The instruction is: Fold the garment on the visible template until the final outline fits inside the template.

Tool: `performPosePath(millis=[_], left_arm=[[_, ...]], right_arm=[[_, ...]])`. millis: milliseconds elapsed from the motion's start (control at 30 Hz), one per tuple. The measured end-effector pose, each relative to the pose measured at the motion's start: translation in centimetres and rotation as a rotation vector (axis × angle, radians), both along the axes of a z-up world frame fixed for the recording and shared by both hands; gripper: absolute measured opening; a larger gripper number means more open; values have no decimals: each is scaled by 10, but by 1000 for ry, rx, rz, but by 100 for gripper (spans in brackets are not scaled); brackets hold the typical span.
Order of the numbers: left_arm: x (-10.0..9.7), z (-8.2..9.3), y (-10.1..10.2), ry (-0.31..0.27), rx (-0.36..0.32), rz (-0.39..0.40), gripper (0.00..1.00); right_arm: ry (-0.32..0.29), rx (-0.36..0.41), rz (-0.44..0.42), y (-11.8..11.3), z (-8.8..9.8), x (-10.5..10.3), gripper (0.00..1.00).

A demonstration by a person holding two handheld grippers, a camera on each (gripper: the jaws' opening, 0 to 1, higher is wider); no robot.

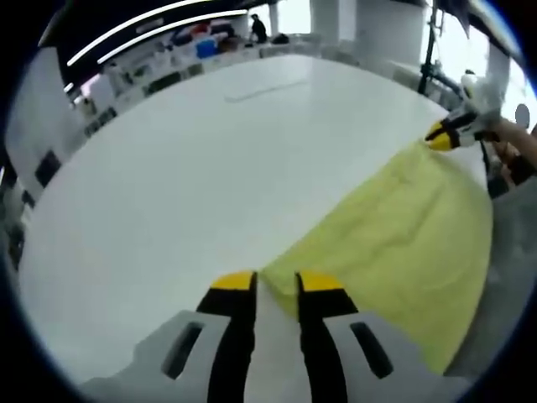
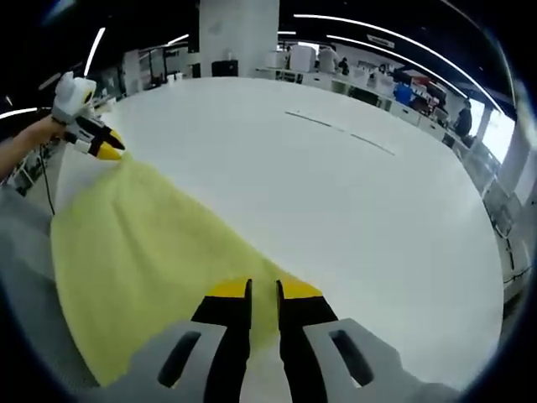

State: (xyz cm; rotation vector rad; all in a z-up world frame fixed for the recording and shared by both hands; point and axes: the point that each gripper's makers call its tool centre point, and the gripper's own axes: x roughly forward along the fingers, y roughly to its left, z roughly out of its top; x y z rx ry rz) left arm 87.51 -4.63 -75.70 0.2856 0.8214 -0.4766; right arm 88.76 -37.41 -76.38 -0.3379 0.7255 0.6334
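A pale yellow garment (image 1: 394,243) lies stretched flat along the near edge of the white table (image 1: 193,176). In the left gripper view my left gripper (image 1: 275,281) is shut on one corner of it. At the far right of that view, the right gripper (image 1: 446,134) pinches the opposite corner. In the right gripper view the garment (image 2: 143,252) spreads to the left. There my right gripper (image 2: 264,290) is shut on its near corner, and the left gripper (image 2: 102,144), held by a hand, grips the far one. Thin template lines (image 2: 340,133) mark the tabletop farther in.
The same template lines (image 1: 262,88) lie far across the table. Shelves with boxes (image 1: 180,50) and a standing person (image 1: 257,28) are beyond the far edge. Grey floor (image 2: 33,252) borders the table on the garment's side. A white pillar (image 2: 238,38) stands behind.
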Motion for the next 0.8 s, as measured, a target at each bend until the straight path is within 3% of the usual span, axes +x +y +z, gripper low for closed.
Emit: performPosePath(millis=[133,300,433,533,667,733,800], left_arm=[[0,11,-5,-33,2,-18,16],[7,31,-26,-67,-49,-62,17],[8,32,-45,-68,-59,-104,17],[4,30,-65,-53,-100,-132,17],[-12,24,-94,-1,-123,-230,15],[-20,29,-114,2,-200,-268,15],[-29,33,-129,33,-272,-278,15]], right_arm=[[-1,105,-15,14,10,1,12],[-13,110,17,27,16,4,11],[-12,123,45,40,18,4,11],[-12,130,77,53,20,1,10],[6,138,156,76,17,-11,10],[42,162,214,91,16,-23,12],[79,234,258,109,20,-38,16]])
